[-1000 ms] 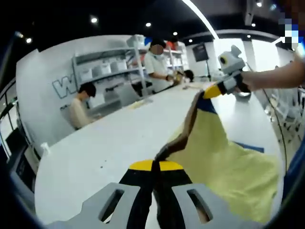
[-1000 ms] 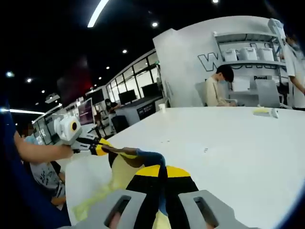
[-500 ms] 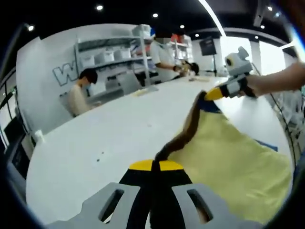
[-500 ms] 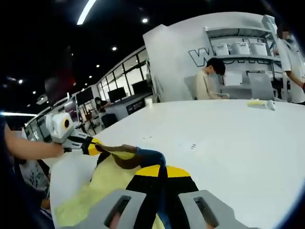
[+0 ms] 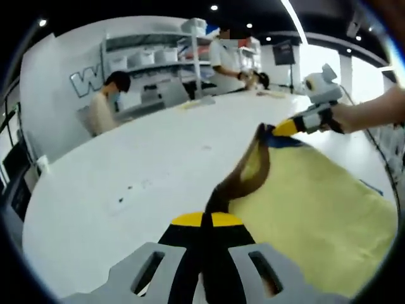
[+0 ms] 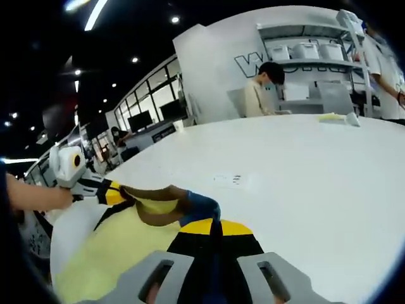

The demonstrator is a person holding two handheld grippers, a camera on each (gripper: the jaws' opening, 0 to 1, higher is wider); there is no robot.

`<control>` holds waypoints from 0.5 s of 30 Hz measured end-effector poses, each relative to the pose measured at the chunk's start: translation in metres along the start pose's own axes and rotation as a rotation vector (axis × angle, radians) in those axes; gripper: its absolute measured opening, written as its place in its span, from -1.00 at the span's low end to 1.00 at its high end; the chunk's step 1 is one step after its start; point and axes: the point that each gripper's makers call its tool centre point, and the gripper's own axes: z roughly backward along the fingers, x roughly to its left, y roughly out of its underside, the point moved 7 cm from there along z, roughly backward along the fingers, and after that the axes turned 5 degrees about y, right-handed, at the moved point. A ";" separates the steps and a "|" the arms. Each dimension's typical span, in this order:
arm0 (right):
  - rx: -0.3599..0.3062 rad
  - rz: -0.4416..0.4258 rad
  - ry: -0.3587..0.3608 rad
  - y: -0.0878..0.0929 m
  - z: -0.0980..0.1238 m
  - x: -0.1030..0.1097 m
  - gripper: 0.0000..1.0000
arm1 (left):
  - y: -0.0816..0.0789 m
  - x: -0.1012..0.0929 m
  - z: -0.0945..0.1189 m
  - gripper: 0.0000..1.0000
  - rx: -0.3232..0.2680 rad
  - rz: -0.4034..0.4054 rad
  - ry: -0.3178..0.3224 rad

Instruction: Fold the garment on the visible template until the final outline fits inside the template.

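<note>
1. One yellow garment (image 5: 316,202) with a brown collar edge lies spread on the counter (image 5: 139,171), its near edge lifted between two hand-held grippers.
2. The left hand-held gripper (image 5: 204,221) is clenched on the brown collar; the right hand-held gripper (image 6: 212,223) is clenched on the same edge where a blue patch shows.
3. Each one also shows in the other's view, held by a hand (image 5: 354,117).
4. The counter is white and broad.
5. Behind it stand white shelves (image 5: 152,63) with bins, a seated person (image 5: 104,107), a standing person (image 5: 228,60), and dark ceiling spotlights.
</note>
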 end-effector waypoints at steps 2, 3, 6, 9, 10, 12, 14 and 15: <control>-0.002 -0.001 0.013 0.001 -0.001 -0.002 -1.00 | 0.001 0.005 -0.007 -1.00 0.006 0.003 -0.005; -0.003 -0.002 0.018 0.002 -0.001 -0.002 -1.00 | 0.001 0.009 -0.013 -1.00 0.007 0.014 0.002; -0.008 -0.001 0.031 0.001 -0.008 -0.007 -1.00 | 0.000 0.011 -0.021 -1.00 0.009 0.014 0.006; -0.002 0.003 0.043 -0.001 -0.015 -0.010 -1.00 | 0.000 0.014 -0.030 -1.00 0.015 0.008 0.005; -0.002 -0.002 0.046 -0.002 -0.019 -0.013 -1.00 | 0.001 0.019 -0.033 -1.00 0.017 0.016 0.006; -0.007 0.003 0.068 -0.002 -0.020 -0.015 -1.00 | 0.000 0.018 -0.034 -1.00 0.019 0.019 0.005; -0.035 0.008 0.084 -0.004 -0.020 -0.019 -0.95 | -0.001 0.018 -0.033 -0.98 0.013 0.019 0.006; -0.047 0.008 0.089 -0.006 -0.020 -0.020 -0.94 | -0.001 0.019 -0.034 -1.00 0.012 0.018 0.004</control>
